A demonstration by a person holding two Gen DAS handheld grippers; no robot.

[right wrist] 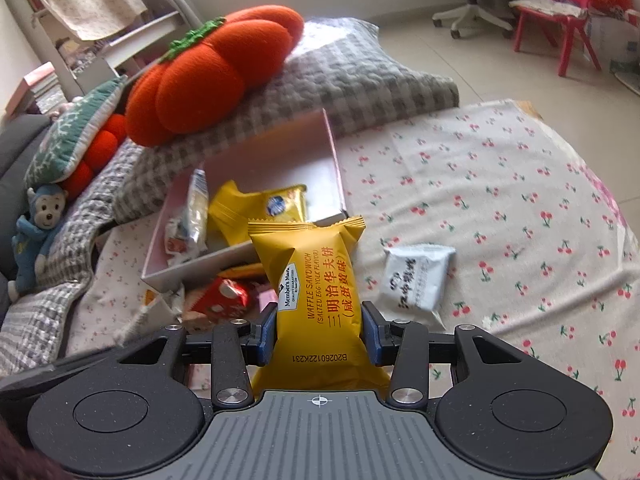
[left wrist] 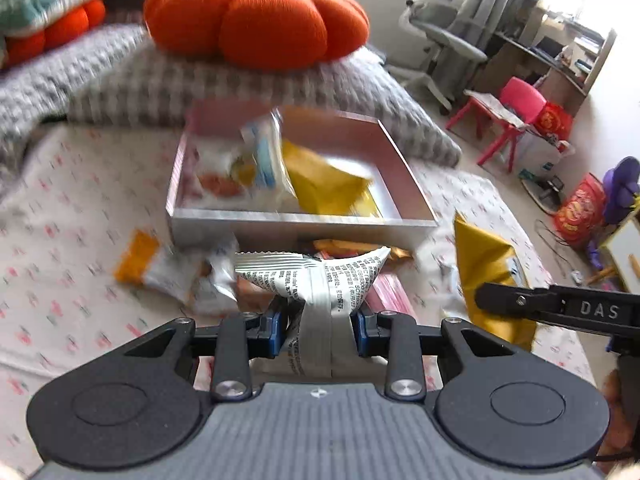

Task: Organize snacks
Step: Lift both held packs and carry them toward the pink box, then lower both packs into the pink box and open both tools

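A pink-lined open box [left wrist: 304, 222] [right wrist: 336, 156] sits on the cherry-print sheet and holds several snack packets, white and yellow. My left gripper [left wrist: 320, 330] is shut on a silver-white printed packet [left wrist: 320, 280], held just in front of the box. My right gripper [right wrist: 319, 334] is shut on a yellow waffle sandwich packet [right wrist: 316, 280], held near the box's front right corner. That yellow packet [left wrist: 486, 268] and the right gripper's finger [left wrist: 560, 308] also show in the left wrist view.
Loose packets lie in front of the box: an orange-white one [left wrist: 160, 268], a red one [right wrist: 220, 298] and a white one [right wrist: 416, 280]. An orange pumpkin cushion [left wrist: 256, 20] sits on a grey checked blanket [right wrist: 340, 80] behind the box. A pink chair [right wrist: 560, 4] stands on the floor.
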